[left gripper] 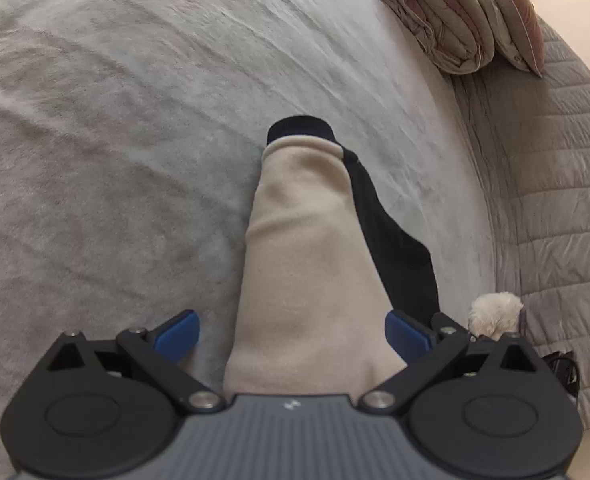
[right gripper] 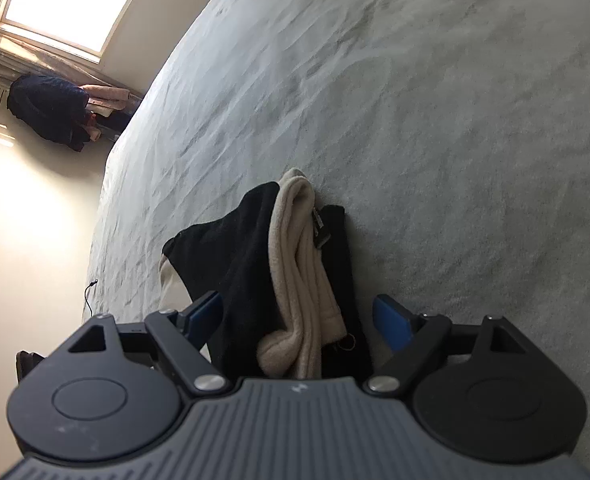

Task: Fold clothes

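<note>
A beige fleece sleeve with a black cuff runs from between the fingers of my left gripper out across the grey bed cover; black cloth of the same garment lies beside it on the right. The left gripper's blue pads stand wide apart, so it is open. In the right wrist view a bunched part of the black and beige garment, with a metal zipper pull, sits between the fingers of my right gripper, which is also open.
A folded quilt and a pillow lie at the bed's far corner, by a quilted grey surface. A white fluffy ball sits near the left gripper. A window, hanging dark clothes and a thin cable lie past the bed edge.
</note>
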A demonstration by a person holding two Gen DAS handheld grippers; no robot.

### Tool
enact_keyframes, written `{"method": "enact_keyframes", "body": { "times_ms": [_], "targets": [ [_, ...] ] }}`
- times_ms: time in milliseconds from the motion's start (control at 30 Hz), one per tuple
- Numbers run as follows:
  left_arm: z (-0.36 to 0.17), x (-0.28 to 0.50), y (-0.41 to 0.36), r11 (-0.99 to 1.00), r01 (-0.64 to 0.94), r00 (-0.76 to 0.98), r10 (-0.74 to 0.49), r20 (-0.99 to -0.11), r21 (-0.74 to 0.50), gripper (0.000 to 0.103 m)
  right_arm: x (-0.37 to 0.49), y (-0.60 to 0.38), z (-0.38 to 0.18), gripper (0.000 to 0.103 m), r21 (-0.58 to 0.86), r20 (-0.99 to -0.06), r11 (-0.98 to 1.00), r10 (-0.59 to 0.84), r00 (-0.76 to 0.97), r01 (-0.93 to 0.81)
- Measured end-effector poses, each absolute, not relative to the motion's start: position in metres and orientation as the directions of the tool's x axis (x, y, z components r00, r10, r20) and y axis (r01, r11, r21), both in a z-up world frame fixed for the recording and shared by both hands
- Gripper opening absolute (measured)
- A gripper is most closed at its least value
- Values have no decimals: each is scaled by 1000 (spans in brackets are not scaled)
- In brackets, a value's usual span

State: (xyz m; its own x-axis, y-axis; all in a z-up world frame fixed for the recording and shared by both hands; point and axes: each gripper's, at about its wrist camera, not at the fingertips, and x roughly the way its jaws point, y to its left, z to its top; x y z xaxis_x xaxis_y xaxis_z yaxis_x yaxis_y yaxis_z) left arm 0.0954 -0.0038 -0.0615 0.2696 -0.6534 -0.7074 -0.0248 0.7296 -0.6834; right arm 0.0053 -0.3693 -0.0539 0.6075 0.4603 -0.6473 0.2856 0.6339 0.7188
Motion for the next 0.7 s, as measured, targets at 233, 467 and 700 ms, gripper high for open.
{"method": "enact_keyframes", "body": {
  "times_ms": [233, 467, 700],
  "targets": [
    [-68, 110, -2, 691, -59, 310, -673, -671, -720, 99, 14, -373, -60, 86, 747, -610, 609, 470, 638, 265],
    [-77, 112, 2, 646, -79, 409, -673, -616, -759, 92, 13, -381, -69, 85, 787, -552, 569, 478, 683, 238],
    [-95, 114, 12, 565, -139, 501, -668, -550, -813, 55, 4, -383, -70, 49, 763, -564, 604, 445, 696, 232]
  ]
}}
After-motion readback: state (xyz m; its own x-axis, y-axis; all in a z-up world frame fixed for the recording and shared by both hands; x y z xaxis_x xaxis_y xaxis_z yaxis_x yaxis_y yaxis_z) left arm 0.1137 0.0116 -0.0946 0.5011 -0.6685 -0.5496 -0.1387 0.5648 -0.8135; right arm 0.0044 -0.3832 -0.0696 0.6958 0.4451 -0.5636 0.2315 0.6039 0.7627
